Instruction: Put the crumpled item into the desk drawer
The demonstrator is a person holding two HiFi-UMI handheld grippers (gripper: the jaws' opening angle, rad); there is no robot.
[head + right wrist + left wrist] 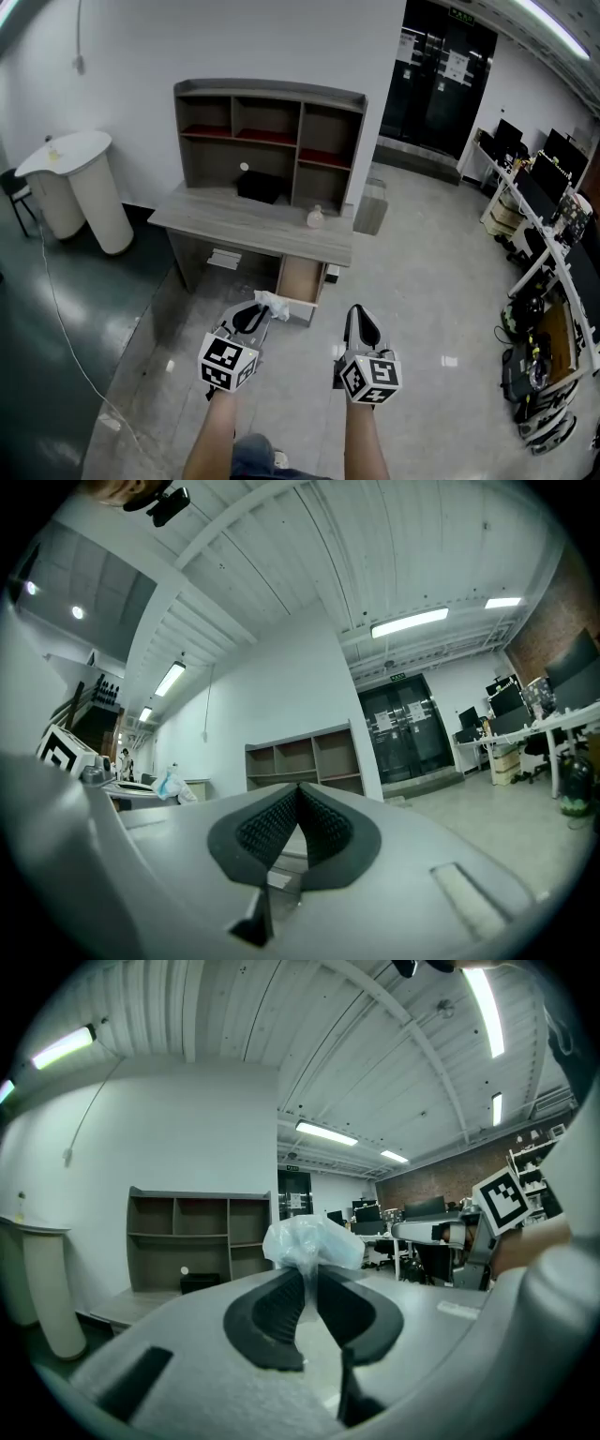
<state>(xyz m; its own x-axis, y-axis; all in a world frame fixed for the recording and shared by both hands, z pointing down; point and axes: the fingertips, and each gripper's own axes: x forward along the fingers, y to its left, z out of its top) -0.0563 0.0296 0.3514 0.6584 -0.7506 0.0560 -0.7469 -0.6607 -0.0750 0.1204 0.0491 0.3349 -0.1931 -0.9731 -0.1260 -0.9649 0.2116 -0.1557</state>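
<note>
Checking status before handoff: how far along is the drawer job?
Done: the desk drawer stands pulled open, and the crumpled plastic bag is off any surface. In hand: the left gripper is shut on the bag, held up in front of the desk; the right gripper is shut and empty. Left: bring the bag over the drawer and release it inside.

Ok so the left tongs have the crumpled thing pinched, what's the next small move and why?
Probably carry the left tongs forward until they hang over the open drawer. The crumpled item is pinched between them, and the drawer stands pulled out from under the desk, seemingly just ahead. The right tongs are shut on nothing, so they can hang back.
</note>
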